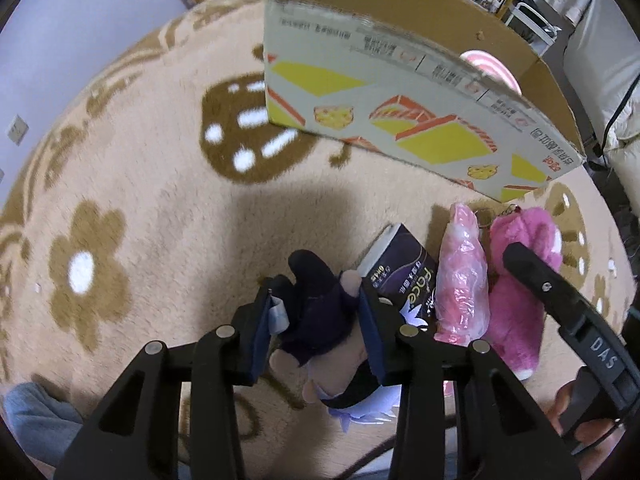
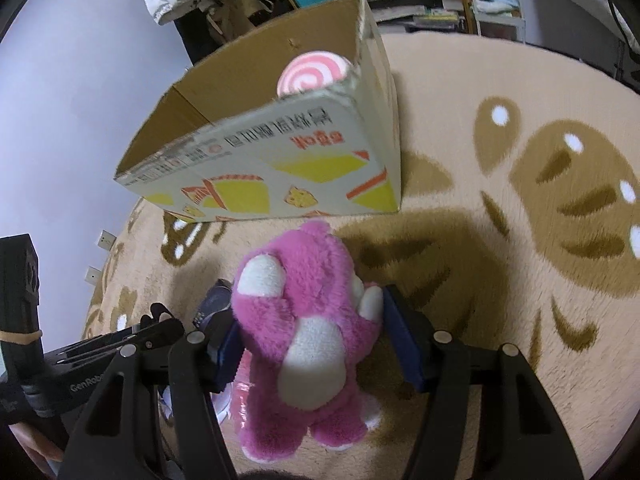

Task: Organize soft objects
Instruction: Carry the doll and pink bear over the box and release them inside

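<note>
My left gripper [image 1: 316,300] is shut on a dark navy plush doll [image 1: 320,316] with skin-coloured limbs, held just above the beige rug. My right gripper [image 2: 308,320] is shut on a pink plush bear [image 2: 304,320] with white paws and belly; the bear also shows in the left wrist view [image 1: 520,288]. A cardboard box [image 1: 400,112] with yellow and orange print stands open beyond both grippers, also in the right wrist view [image 2: 280,168]. A pink-and-white swirl cushion [image 2: 314,72] lies inside it.
A dark tissue pack [image 1: 404,276] and a pink plastic-wrapped item [image 1: 462,276] lie on the rug between the two toys. The beige rug [image 1: 160,200] has brown flower patterns. Shelves and clutter stand behind the box. A white sofa [image 1: 616,80] is at the right.
</note>
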`<act>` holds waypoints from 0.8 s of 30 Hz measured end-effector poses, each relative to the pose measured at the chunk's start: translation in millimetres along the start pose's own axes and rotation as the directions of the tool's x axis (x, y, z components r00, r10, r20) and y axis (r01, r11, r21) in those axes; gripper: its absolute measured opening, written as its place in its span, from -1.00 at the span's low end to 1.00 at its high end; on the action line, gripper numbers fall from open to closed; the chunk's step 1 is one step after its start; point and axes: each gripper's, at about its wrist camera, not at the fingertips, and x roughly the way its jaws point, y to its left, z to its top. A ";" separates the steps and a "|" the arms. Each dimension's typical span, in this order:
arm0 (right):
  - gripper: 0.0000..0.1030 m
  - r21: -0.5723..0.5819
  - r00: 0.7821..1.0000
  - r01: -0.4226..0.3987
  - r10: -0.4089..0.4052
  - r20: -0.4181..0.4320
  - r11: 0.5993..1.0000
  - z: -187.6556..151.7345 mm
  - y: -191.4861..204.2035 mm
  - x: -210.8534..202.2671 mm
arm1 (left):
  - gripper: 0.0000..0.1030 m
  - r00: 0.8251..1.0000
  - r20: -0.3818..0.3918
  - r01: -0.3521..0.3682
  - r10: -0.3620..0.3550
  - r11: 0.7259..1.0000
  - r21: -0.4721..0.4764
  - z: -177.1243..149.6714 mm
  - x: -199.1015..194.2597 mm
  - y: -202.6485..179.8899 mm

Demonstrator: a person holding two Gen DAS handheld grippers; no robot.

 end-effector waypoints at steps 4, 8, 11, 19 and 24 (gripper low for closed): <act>0.30 -0.009 0.999 -0.012 0.012 0.052 1.000 2.9 2.9 -17.3 | -0.26 0.996 0.085 -0.029 0.027 0.999 0.025 2.3 -18.7 -1.0; 0.30 -0.022 0.992 -0.025 0.028 0.120 0.999 7.1 6.3 -39.3 | -0.26 0.982 0.181 -0.056 0.047 0.997 0.043 4.2 -40.9 -5.9; 0.30 -0.032 0.986 -0.039 0.044 0.163 0.999 11.1 9.0 -52.6 | -0.25 0.965 0.258 -0.071 0.054 0.996 0.057 7.4 -59.9 -9.2; 0.30 -0.053 0.970 -0.039 0.051 0.238 0.998 18.5 17.1 -73.2 | -0.25 0.904 0.424 -0.109 0.053 0.988 0.109 22.5 -102.5 -21.8; 0.30 -0.080 0.954 -0.040 0.062 0.292 0.996 30.4 26.8 -91.1 | -0.25 0.854 0.517 -0.131 0.048 0.984 0.124 37.4 -129.2 -26.1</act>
